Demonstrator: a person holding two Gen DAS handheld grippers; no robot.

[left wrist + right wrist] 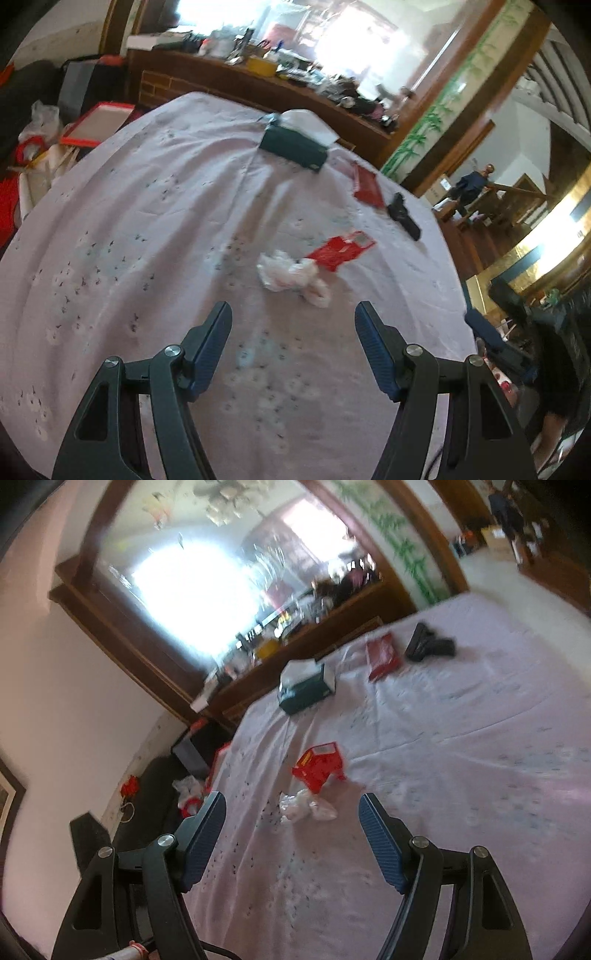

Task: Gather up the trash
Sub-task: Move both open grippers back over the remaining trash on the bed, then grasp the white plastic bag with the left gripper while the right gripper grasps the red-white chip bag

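**Two open grippers above trash on a bed**

On a pale pink flowered bedsheet [129, 229] lies a crumpled white plastic wrapper [291, 275], touching a torn red paper packet [340, 251]. The left gripper [293, 314] and the right gripper [291, 805] both hover short of the wrapper, jaws spread apart, holding nothing. Farther off lie a dark green tissue box [293, 147], a flat red pouch [367, 186] and a black gun-shaped object [402, 216].

The surface [129, 221], under a pale floral cloth, carries a crumpled white wrapper [291, 277], two red packets [341, 251] [367, 186], a dark green tissue box [293, 146] and a black object [402, 216].
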